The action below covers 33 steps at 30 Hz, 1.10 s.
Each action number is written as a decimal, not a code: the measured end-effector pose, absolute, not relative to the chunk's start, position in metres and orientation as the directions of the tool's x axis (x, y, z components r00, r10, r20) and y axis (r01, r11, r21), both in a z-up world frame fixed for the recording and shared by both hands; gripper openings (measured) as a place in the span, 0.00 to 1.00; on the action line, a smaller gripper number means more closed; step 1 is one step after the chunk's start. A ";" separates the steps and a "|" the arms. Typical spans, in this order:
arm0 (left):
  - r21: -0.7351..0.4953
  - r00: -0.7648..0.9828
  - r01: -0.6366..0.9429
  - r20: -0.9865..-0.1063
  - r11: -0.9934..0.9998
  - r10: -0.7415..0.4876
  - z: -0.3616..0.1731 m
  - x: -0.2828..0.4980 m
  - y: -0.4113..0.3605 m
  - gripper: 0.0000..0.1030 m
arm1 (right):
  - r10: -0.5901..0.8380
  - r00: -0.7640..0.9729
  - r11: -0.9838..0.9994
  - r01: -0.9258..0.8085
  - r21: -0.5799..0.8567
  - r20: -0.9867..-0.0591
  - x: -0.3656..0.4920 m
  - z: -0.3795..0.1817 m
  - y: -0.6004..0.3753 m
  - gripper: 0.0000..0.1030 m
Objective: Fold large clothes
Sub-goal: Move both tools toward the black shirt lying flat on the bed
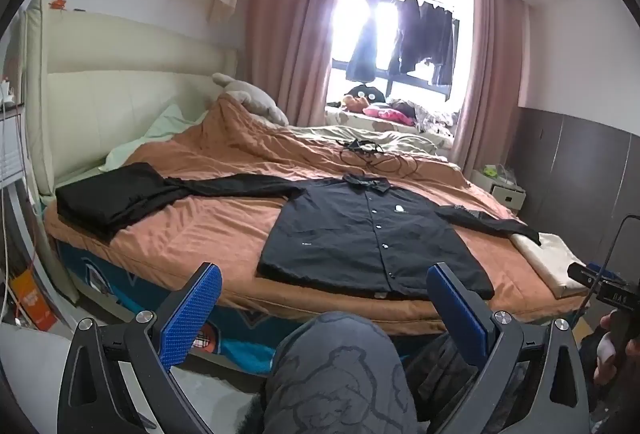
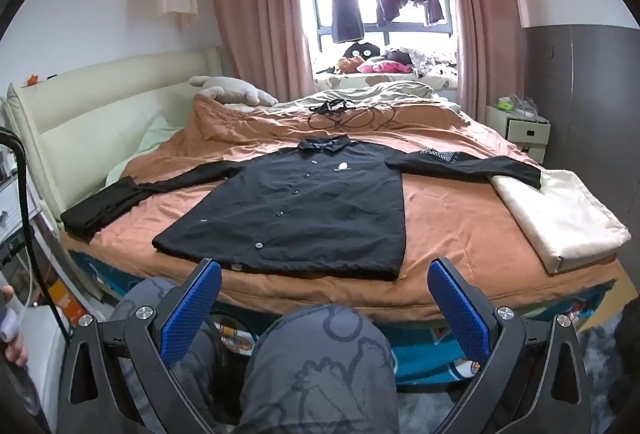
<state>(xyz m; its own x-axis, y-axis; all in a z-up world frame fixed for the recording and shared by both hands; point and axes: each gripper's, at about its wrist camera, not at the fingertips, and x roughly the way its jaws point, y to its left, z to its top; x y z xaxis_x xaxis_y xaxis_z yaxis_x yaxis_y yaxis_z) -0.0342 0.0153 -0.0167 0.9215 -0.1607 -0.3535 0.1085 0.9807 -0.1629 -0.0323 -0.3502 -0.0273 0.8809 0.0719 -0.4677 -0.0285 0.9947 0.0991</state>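
Shirt (image 2: 304, 202) lies flat on the bed (image 2: 460, 246), buttons up, collar far, hem toward us, sleeves spread sideways. We hold both grippers wide open and empty, short of the hem: left gripper (image 1: 324, 298) faces its right half, right gripper (image 2: 324, 294) its middle. No containers; a folded black pile (image 1: 108, 198) sits left.
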 end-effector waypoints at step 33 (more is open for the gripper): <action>-0.189 0.920 0.094 -0.360 0.978 -0.158 -0.019 -0.020 0.019 1.00 | 0.076 0.883 0.994 -0.028 0.110 -0.463 -0.017 -0.018 -0.342 1.00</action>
